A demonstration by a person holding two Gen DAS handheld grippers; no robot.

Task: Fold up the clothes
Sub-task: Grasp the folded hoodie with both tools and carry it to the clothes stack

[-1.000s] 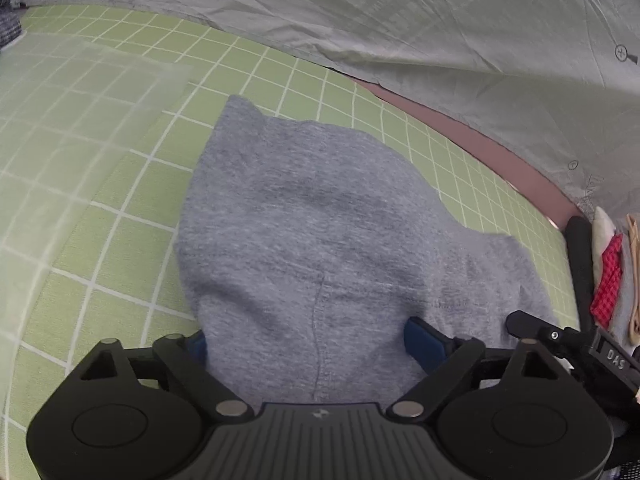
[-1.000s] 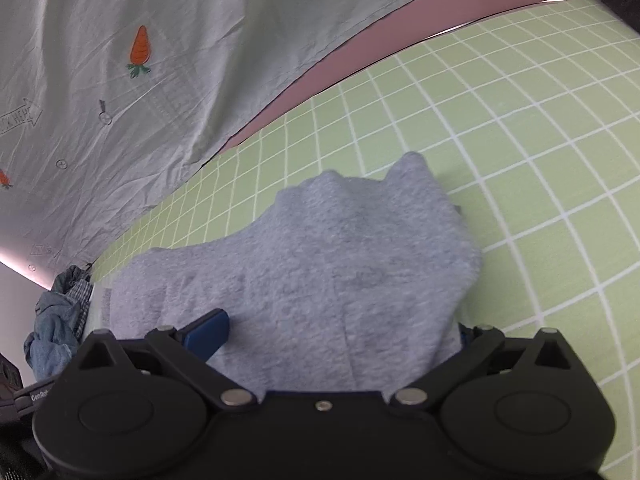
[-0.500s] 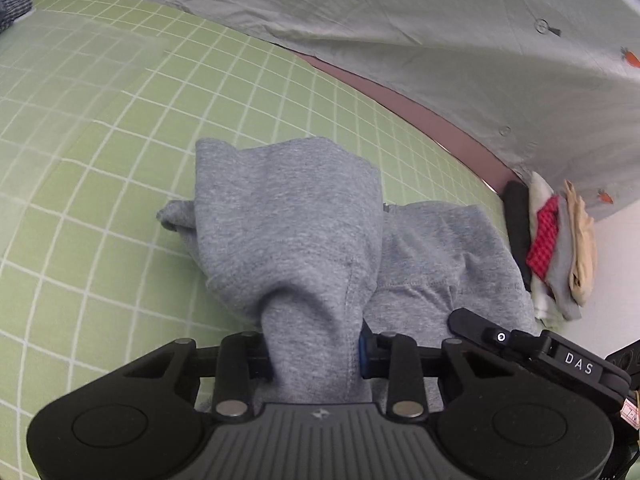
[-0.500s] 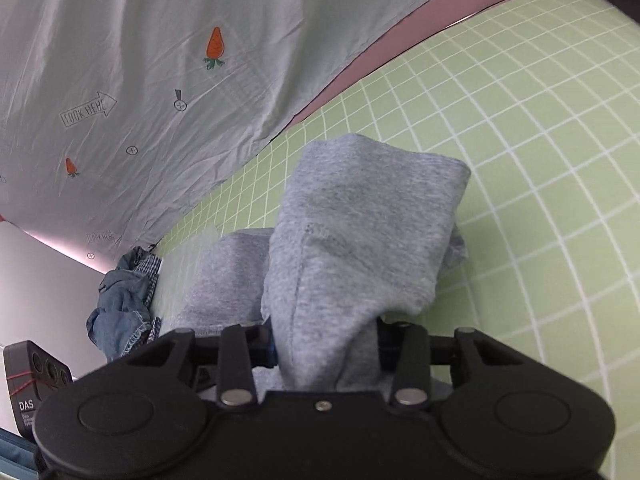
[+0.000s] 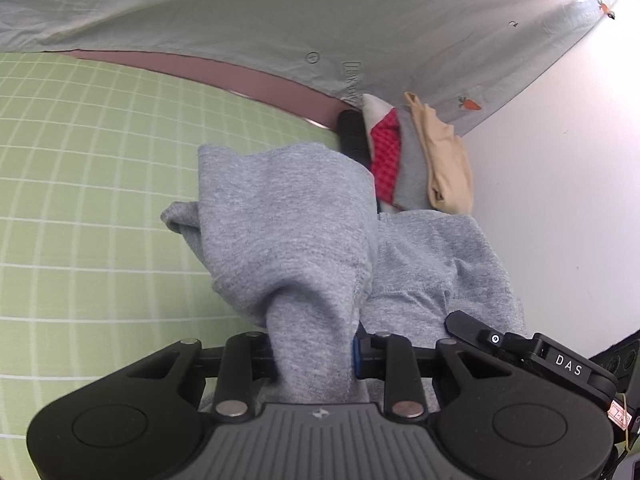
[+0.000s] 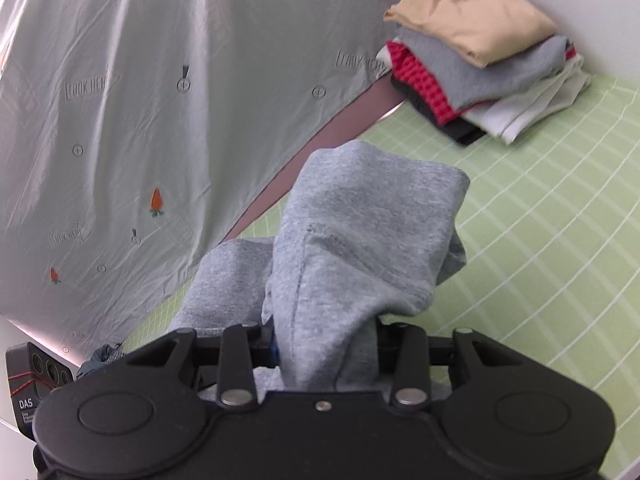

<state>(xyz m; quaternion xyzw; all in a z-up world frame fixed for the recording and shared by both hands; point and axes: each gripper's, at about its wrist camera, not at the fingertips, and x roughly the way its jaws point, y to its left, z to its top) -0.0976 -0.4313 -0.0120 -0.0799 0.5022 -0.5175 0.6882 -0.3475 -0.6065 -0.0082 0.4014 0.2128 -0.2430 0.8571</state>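
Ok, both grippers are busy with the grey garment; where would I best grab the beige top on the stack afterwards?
Probably the beige top's folded front edge facing the green mat, coming in level from the mat side. It lies topmost on the stack, and that rounded edge overhangs the grey layer, leaving room for a lower finger.

The left gripper (image 5: 314, 354) is matte black with a ribbed grey centre plate, silver rivets on its linkage arms and a blue pad. The right gripper (image 6: 326, 346) is all black, with silver rivets and one centre screw.
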